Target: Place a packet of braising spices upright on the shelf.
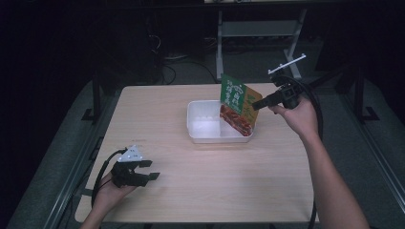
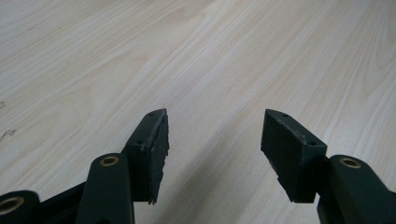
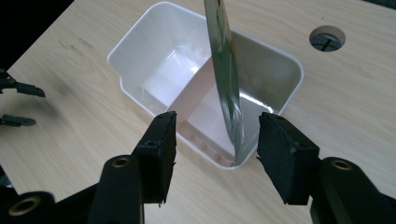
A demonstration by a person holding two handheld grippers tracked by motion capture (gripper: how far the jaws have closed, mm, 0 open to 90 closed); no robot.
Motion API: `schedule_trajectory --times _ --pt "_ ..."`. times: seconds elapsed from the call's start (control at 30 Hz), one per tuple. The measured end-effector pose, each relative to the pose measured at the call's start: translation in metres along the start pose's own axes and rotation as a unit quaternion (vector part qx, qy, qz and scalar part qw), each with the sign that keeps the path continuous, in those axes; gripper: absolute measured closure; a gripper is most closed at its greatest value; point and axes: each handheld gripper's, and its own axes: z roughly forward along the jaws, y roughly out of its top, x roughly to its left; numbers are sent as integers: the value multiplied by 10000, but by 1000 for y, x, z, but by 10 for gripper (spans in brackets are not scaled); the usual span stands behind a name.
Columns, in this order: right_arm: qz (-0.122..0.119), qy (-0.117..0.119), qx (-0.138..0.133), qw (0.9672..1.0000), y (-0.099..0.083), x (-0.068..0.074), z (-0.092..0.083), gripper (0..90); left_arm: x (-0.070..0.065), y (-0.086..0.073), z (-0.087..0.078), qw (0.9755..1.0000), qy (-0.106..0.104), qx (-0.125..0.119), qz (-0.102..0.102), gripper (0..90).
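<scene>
A white two-compartment bin (image 1: 199, 129) sits on the table right of centre. A green and red food pouch (image 1: 236, 101) stands upright in its right compartment, leaning toward the far right rim. My right gripper (image 1: 258, 104) is open at the pouch's right edge, pointing left. In the right gripper view the pouch (image 3: 225, 74) is seen edge-on between and just beyond the open jaws of that gripper (image 3: 217, 117), and neither pad presses on it. The bin's rim (image 3: 116, 60) lies behind. My left gripper (image 1: 152, 170) rests open and empty near the front left corner, over bare wood (image 2: 215, 114).
The light wooden table (image 1: 157, 109) has a round cable hole (image 3: 327, 38) beyond the bin. The left gripper's jaw tips (image 3: 35, 107) appear at the left edge of the right gripper view. A white frame (image 1: 258, 28) stands on the dark floor behind the table.
</scene>
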Motion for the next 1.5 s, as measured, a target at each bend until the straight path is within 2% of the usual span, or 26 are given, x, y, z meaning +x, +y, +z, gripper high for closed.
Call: schedule_trajectory --times 0.17,0.4,0.8,1.33,1.5 --pt "27 57 8 10000 -12 -2 -2 451 0 0 0 10000 5 16 15 413" --pt "40 249 -129 9996 -31 -3 -6 443 0 0 2 10000 9 32 12 407" --pt "60 315 -202 9993 -51 -6 -9 436 -1 0 2 10000 21 27 23 402" --pt "189 400 -232 9988 -87 -12 -4 419 -1 0 2 10000 3 27 14 394" --pt "304 489 -251 9980 -101 -16 2 411 -2 0 2 10000 3 1 2 391"
